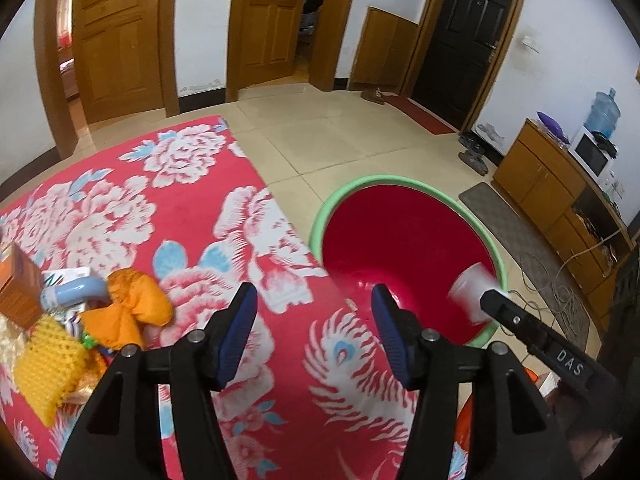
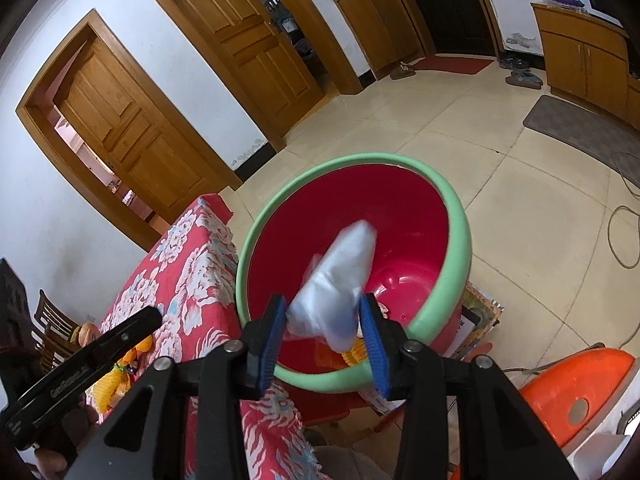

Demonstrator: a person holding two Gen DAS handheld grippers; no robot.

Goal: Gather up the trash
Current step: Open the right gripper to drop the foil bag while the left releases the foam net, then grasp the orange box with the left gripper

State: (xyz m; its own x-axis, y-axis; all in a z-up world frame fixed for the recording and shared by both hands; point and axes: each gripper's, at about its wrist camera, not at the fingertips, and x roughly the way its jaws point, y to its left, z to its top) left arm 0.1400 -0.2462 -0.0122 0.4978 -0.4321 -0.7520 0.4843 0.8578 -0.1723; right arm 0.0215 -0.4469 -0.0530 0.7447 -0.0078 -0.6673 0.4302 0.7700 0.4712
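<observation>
My right jaws point(image 2: 324, 336) are parted around a blurred pale wrapper point(image 2: 340, 280) dropping over the red basin point(image 2: 448, 280), my left jaws point(image 1: 314, 334) are released and bare above the floral counter point(image 1: 160, 208), so next I'd fetch the orange scrap point(image 1: 136, 308).

You had the basin point(image 1: 326, 208) standing just past the right edge of the cloth-covered counter point(image 1: 192, 208), with the floor point(image 1: 340, 136) behind it. On the counter's left end lay a heap of trash point(image 1: 80, 320), a box point(image 1: 18, 280) at its far left. Your left gripper point(image 1: 314, 320) hung over the counter's right edge beside the basin. Your right gripper point(image 2: 324, 330) was over the basin's near rim, a crumpled bag point(image 2: 336, 280) between its fingers point(image 2: 272, 336). Doors point(image 1: 116, 36) stood behind the counter, a cabinet point(image 1: 536, 176) to the right.
</observation>
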